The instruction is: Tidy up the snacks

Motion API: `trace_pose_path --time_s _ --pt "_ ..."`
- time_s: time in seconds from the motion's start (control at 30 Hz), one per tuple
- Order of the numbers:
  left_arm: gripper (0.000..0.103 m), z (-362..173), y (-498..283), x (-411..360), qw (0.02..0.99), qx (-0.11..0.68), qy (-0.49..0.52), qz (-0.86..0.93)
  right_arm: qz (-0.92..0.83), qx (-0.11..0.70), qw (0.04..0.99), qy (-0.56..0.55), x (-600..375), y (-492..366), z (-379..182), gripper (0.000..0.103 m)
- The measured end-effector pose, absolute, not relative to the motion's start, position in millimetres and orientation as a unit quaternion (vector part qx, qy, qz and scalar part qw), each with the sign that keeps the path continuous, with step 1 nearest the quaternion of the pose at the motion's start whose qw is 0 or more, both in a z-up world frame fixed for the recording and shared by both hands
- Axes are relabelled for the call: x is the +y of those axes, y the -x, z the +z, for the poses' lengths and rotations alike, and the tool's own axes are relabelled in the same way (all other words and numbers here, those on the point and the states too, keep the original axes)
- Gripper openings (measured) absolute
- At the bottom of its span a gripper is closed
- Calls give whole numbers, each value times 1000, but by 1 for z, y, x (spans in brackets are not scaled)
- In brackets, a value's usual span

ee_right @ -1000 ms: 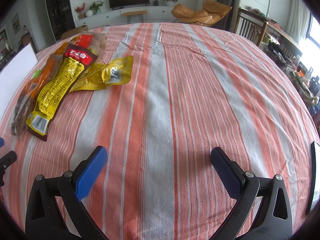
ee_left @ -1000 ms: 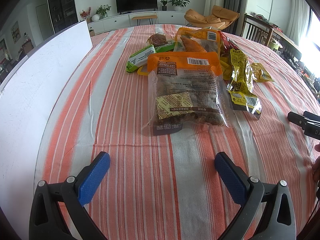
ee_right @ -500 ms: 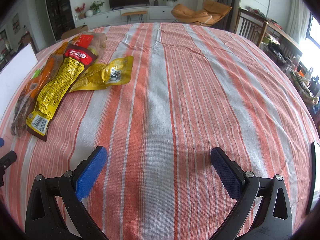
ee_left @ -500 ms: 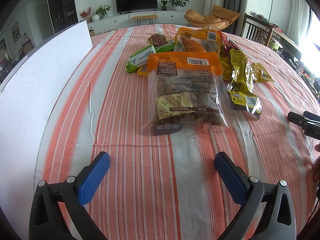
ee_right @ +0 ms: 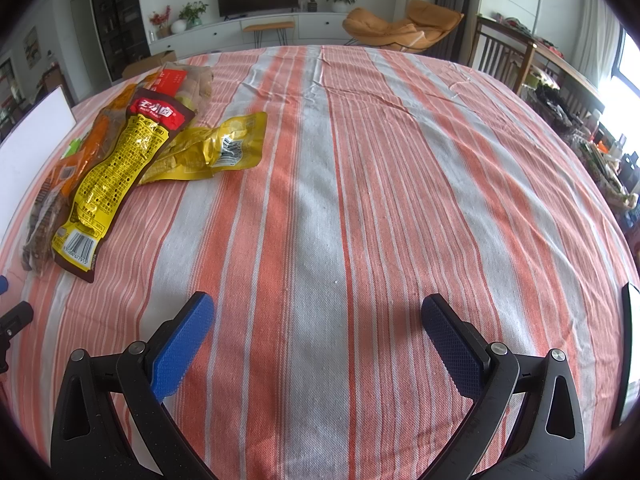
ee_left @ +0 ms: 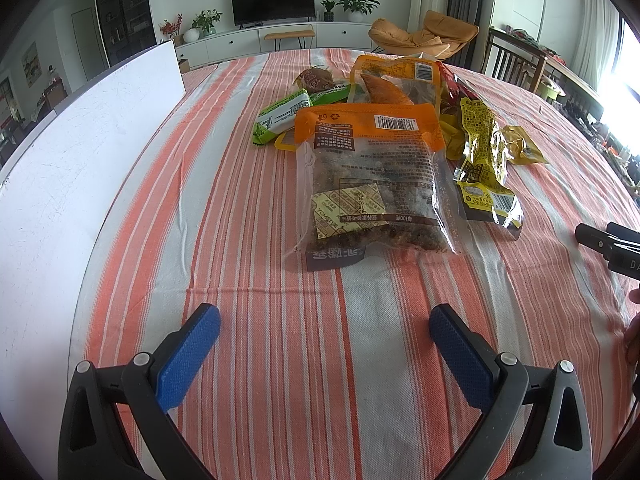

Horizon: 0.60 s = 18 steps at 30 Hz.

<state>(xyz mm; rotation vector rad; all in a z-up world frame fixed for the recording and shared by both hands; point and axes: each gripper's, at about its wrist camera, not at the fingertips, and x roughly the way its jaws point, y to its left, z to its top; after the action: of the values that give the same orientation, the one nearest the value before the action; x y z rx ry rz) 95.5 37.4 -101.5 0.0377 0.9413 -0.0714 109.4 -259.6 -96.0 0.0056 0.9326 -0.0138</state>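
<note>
Both grippers, left (ee_left: 325,334) & right (ee_right: 318,322), wide open w/ nothing held; orange-top bag (ee_left: 374,178) ahead of left looks slick, pinch may slip.

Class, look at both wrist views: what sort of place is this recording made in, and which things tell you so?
Most likely a home's open living and dining room: a wall television above a low white cabinet, an orange lounge chair, and a table with a striped tablecloth holding snack packets.

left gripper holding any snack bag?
No, the left gripper is open over bare tablecloth, short of the orange-topped bag.
</note>
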Motion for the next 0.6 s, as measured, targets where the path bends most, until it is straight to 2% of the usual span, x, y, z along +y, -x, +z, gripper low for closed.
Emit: trace_pose_path --time_s 0.4,0.6 --pt "103 -102 -95 38 890 455 -17 -33 -7 450 893 -3 -260 -109 -96 103" --pt "103 -92 -100 41 859 507 12 -69 -6 450 893 -3 -260 -109 -96 103"
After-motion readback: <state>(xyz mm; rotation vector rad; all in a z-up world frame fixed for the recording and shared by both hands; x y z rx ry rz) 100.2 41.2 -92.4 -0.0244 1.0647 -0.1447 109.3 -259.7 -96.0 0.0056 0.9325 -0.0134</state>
